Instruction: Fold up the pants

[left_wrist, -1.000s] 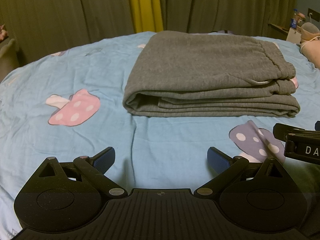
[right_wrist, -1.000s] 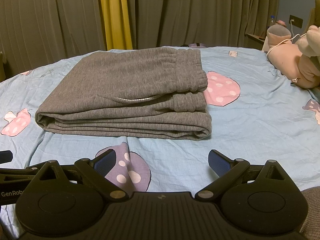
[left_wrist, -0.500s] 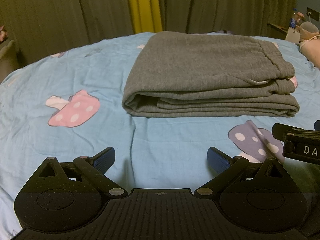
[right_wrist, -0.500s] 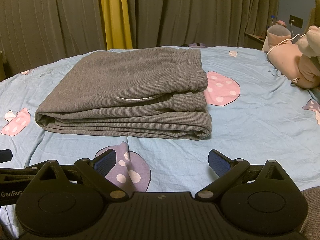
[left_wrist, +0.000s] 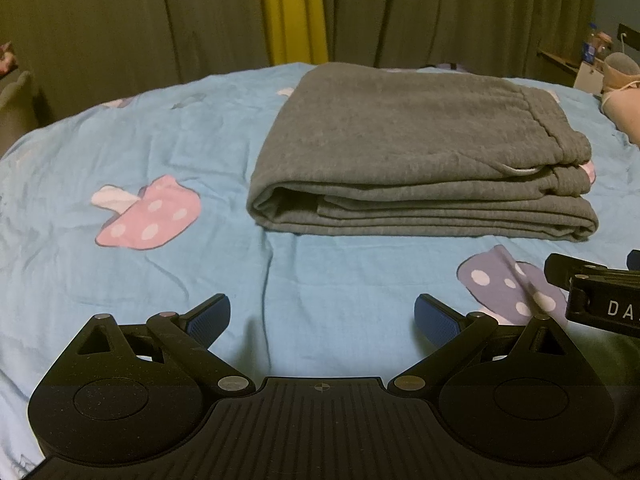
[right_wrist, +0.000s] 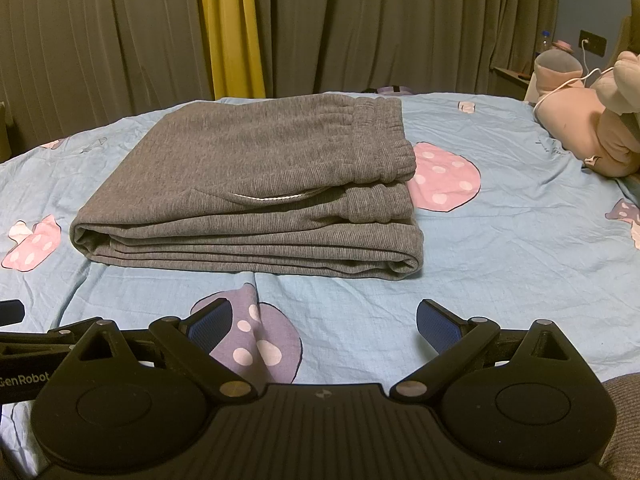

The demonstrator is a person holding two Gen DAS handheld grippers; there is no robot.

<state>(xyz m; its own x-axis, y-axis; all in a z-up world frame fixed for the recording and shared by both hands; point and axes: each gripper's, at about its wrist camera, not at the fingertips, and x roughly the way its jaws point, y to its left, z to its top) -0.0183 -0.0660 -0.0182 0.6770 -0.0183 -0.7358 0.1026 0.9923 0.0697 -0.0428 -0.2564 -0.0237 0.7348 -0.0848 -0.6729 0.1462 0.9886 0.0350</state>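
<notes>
Grey sweatpants (left_wrist: 416,152) lie folded in a flat stack on the blue bedsheet (left_wrist: 160,128), waistband to the right. They also show in the right wrist view (right_wrist: 256,184). My left gripper (left_wrist: 322,320) is open and empty, held back from the near edge of the stack. My right gripper (right_wrist: 324,324) is open and empty, also short of the stack. The right gripper's body shows at the right edge of the left wrist view (left_wrist: 600,292). Part of the left gripper shows at the left edge of the right wrist view (right_wrist: 24,356).
The sheet has pink (left_wrist: 148,216) and purple (right_wrist: 248,340) mushroom prints. A pink plush toy (right_wrist: 588,128) lies at the right side of the bed. Dark curtains with a yellow strip (right_wrist: 232,28) hang behind. A bedside shelf with a bottle (right_wrist: 544,40) is at the far right.
</notes>
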